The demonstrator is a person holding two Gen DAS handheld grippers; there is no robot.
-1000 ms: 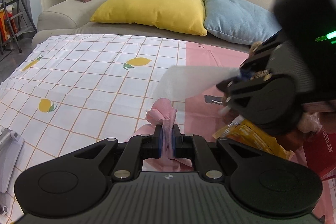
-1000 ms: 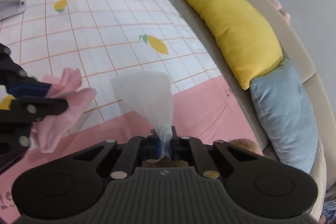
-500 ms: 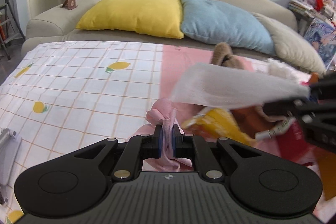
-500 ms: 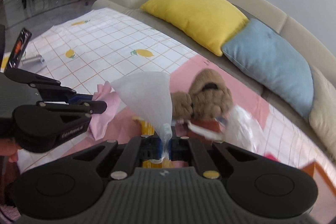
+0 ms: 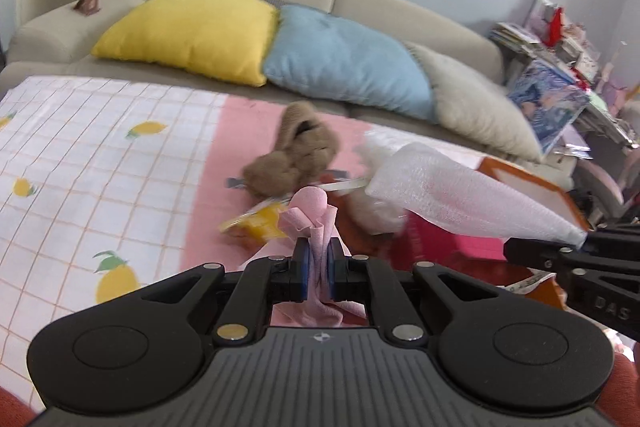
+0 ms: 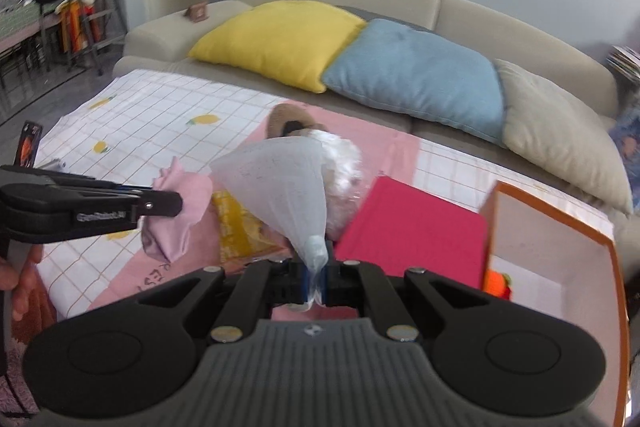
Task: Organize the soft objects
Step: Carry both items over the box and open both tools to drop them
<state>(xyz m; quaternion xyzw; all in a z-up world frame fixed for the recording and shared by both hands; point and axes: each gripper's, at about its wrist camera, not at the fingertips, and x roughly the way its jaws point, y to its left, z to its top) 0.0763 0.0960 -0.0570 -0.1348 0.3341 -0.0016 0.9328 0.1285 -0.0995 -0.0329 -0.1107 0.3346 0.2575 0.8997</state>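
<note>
— between the blue pads of the left tongs [image 5: 316, 267] a pink cloth [image 5: 312, 215] is pinched, bunched upright above the pink part of the surface [image 5: 208, 163].
— and the white cloth [image 6: 280, 187]?
— it is clamped at its narrow end by the right tongs [image 6: 316, 277] and fans out forward from them, long axis along the fingers.
— where is the orange-rimmed box [image 6: 560, 247] placed?
— just to the right of the right tongs, beside a red book [image 6: 408, 227]; an orange item [image 6: 496, 285] is seen inside.
— which side is nearer to it?
— the right tongs, it is judged; the left tongs are further, beyond the yellow packet [image 5: 260, 223], brown plush [image 5: 296, 155] and white fluffy toy [image 6: 344, 163].
— behind them?
— a sofa [image 5: 400, 3] with yellow cushion [image 5: 188, 31] and blue cushion [image 5: 344, 59] is seen.
</note>
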